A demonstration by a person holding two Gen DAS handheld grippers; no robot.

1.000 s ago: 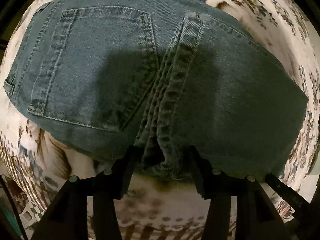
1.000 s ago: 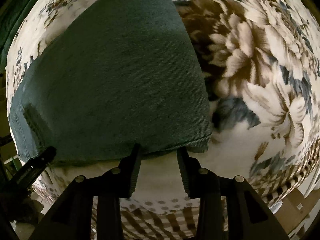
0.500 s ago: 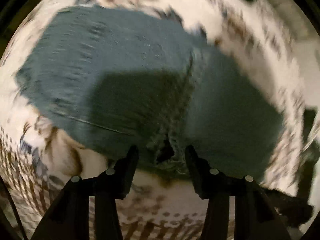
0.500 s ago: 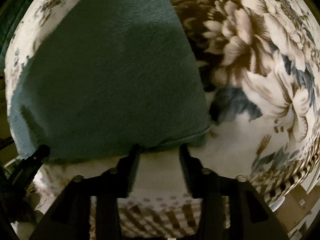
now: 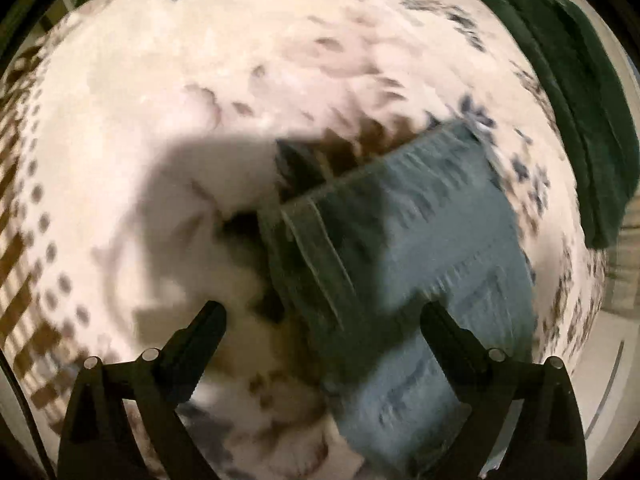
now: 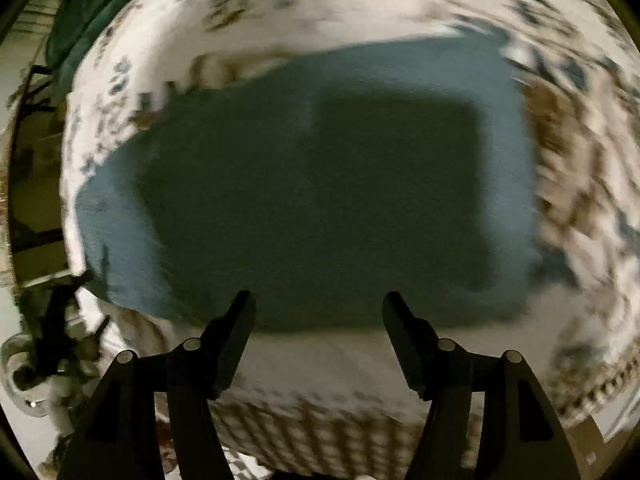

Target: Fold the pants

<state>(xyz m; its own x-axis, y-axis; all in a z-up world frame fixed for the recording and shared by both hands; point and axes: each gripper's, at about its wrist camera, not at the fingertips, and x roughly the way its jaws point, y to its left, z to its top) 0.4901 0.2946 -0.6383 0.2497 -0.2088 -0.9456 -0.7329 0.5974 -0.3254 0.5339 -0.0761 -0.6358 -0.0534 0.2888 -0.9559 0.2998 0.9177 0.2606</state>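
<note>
no text, label, brand, number or sign can be read in either view; both are blurred.

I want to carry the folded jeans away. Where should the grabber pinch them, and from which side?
Probably the thick seamed edge of the jeans, coming in low from the blanket side on its left. There the layers stack into a raised lip that open fingers could slide around; the flat middle offers nothing to pinch. Both pictures are blurred, so this is a guess.
</note>
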